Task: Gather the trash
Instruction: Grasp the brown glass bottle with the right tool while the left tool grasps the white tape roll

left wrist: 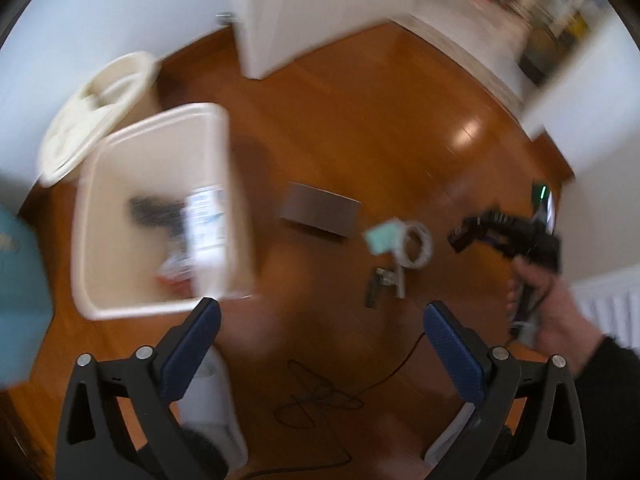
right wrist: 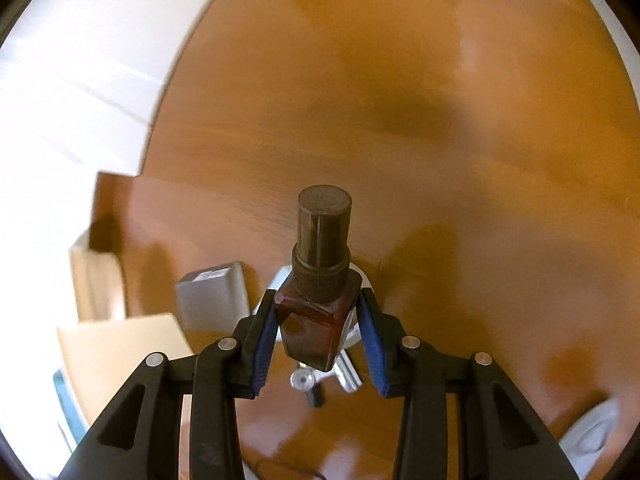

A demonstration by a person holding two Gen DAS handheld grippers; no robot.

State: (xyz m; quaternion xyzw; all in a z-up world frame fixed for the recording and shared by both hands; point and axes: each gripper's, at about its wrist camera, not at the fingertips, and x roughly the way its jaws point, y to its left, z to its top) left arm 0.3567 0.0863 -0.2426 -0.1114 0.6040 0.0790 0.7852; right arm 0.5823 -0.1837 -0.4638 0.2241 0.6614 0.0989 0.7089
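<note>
Bin (left wrist: 156, 208) mouth apparently unobstructed; floor (left wrist: 360, 120) beyond bare.

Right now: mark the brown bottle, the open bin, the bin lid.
brown bottle (right wrist: 316, 320): right wrist view, glass body.
open bin (left wrist: 160, 124): left wrist view, far rim.
bin lid (left wrist: 92, 112): left wrist view, top face.

The right gripper (right wrist: 318, 320), black with blue pads, clamps a small square brown glass bottle (right wrist: 314, 320) with a dark ribbed round cap, held above an orange-brown wooden floor (right wrist: 440, 140). A small grey box (right wrist: 210, 296) lies below left.
</note>
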